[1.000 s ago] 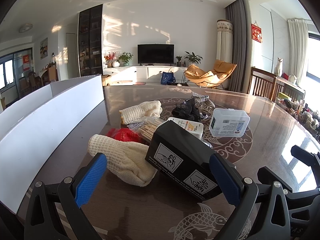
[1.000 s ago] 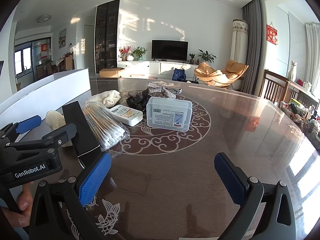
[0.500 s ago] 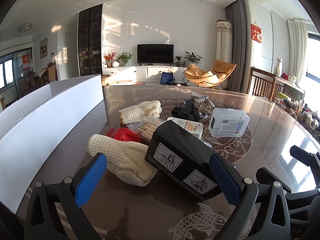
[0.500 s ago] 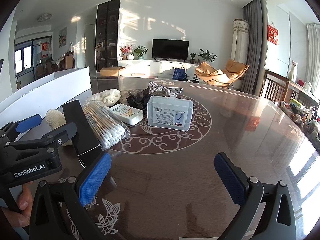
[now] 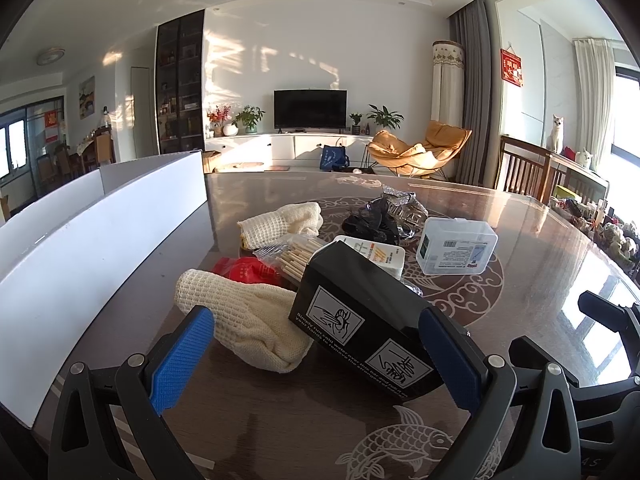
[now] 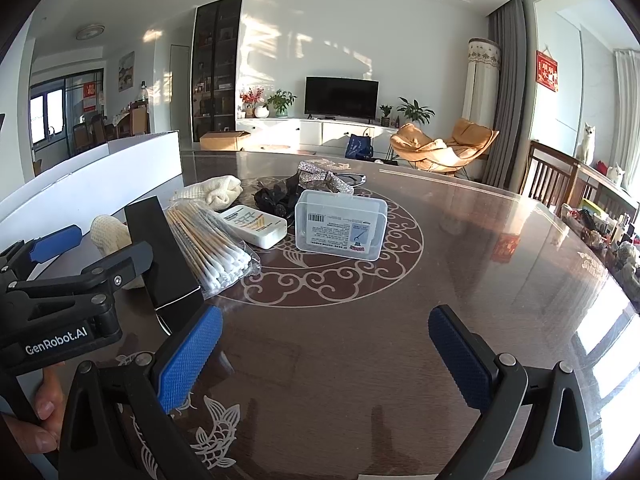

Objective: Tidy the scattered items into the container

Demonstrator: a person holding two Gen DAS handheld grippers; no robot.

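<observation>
My left gripper (image 5: 316,360) is open and low over the table. A black box (image 5: 360,320) lies tilted between its fingers, its near corner by the right pad, not clamped. A cream knitted cloth (image 5: 240,320) sits under the box's left end. Beyond are a red packet (image 5: 244,270), a bag of cotton swabs (image 5: 296,254), a small white box (image 5: 376,254) and a clear plastic box (image 5: 456,250). The white container (image 5: 100,232) runs along the left. My right gripper (image 6: 324,360) is open over bare table, with the clear plastic box (image 6: 340,224) and cotton swabs (image 6: 212,244) ahead.
A second cream cloth (image 5: 284,220), a black crumpled item (image 5: 372,222) and silver foil (image 5: 400,200) lie farther back on the dark patterned table (image 6: 440,280). Wooden chairs (image 6: 552,184) stand at the right edge. A hand (image 6: 44,420) holds the left gripper's handle.
</observation>
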